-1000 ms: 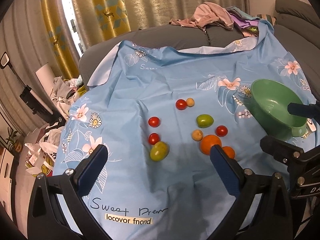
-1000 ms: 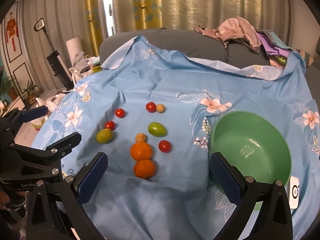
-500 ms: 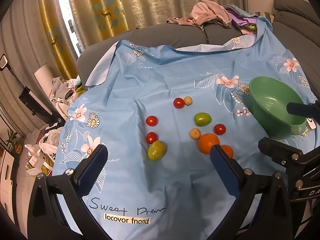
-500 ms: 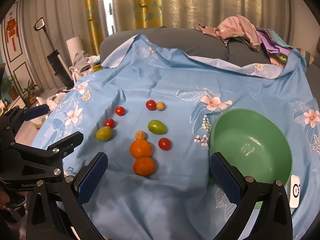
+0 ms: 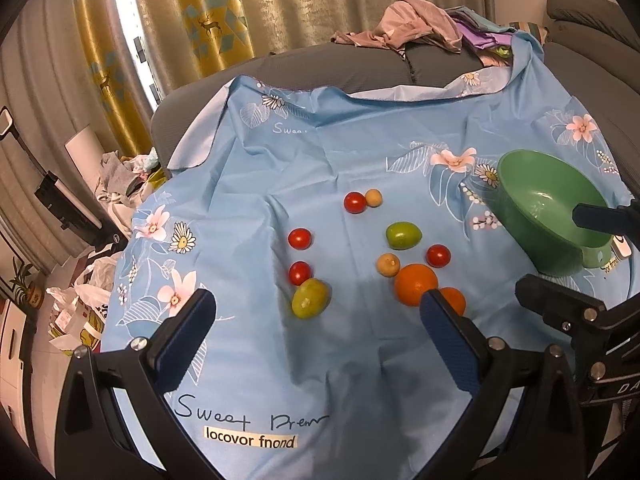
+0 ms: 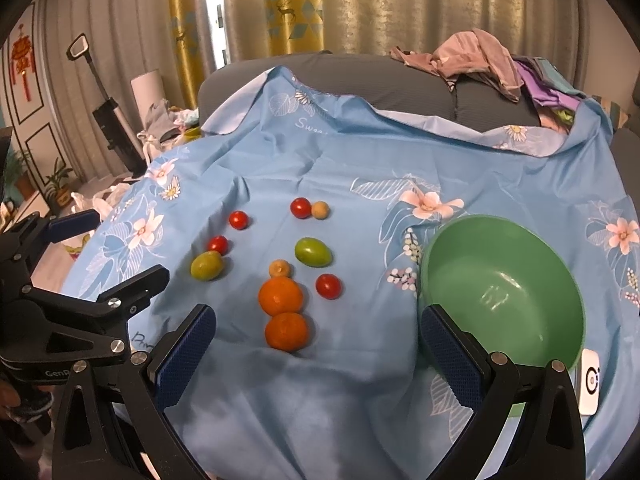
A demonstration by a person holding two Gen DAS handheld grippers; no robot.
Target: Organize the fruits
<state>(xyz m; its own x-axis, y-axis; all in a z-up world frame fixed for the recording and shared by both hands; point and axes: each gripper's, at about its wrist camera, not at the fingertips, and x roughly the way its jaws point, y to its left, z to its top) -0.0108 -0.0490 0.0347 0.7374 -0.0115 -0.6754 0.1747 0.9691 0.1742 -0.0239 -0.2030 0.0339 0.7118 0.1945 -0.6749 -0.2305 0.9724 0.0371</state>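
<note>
1. Progress: none evident. The bowl point(image 6: 502, 294) held no fruit; all ten pieces lay loose on the cloth point(image 6: 360, 168).
2. Fruit location: two oranges point(image 6: 281, 296) touching, nearest the grippers; four tomatoes point(image 6: 329, 286), two green fruits point(image 6: 313, 252) and two small tan ones point(image 6: 320, 210) spread beyond, left of the bowl.
3. Left gripper point(image 5: 316, 320): jaws spread wide, holding nothing.
4. Right gripper point(image 6: 318, 334): jaws likewise apart and unloaded, above the near oranges.
5. Remaining, by judgement: every piece to be moved into the bowl.
6. Surface: blue floral cloth, wrinkled, draped over a grey sofa point(image 6: 360, 76).
7. Room: gold curtains point(image 6: 296, 4), heaped clothes point(image 6: 480, 60) behind.
</note>
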